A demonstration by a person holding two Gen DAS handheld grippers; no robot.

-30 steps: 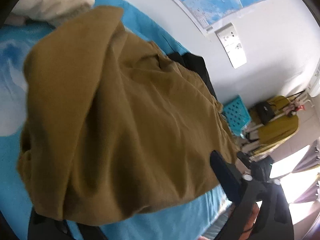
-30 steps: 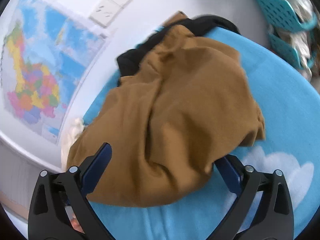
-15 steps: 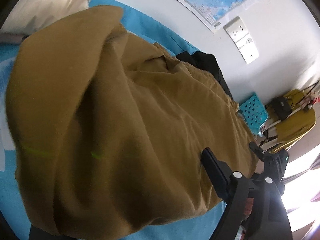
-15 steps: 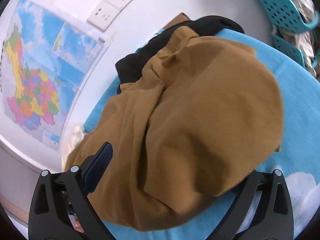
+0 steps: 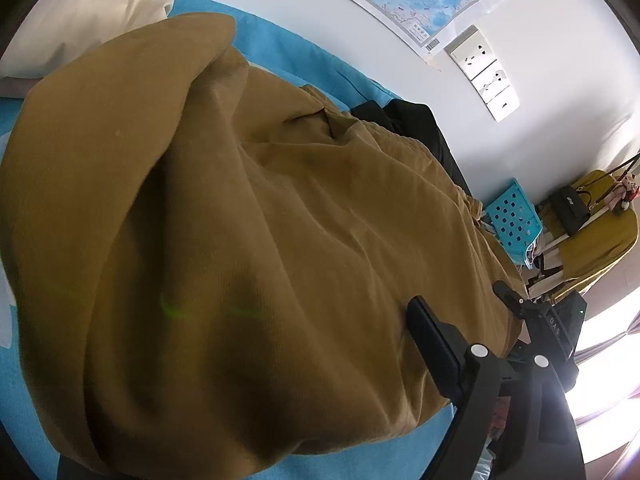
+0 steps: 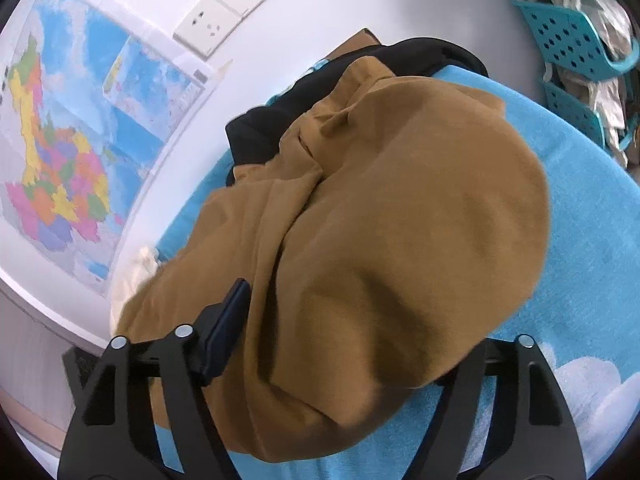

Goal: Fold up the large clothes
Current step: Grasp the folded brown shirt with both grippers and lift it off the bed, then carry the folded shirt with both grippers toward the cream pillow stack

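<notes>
A brown garment (image 5: 260,240) is spread in a rumpled heap on a bed covered by a blue sheet (image 6: 592,248), with a black garment (image 6: 272,128) tucked under its far edge beside the wall. The left gripper (image 5: 256,412) is held with released jaws, one finger hidden under the cloth. The right gripper (image 6: 352,344) has its jaws closing around a fold of the brown garment, not yet clenched on it.

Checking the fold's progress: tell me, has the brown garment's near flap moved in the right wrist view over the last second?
Yes. The brown garment now spreads farther right over the blue sheet, hiding the right hand-held gripper's right finger.
</notes>
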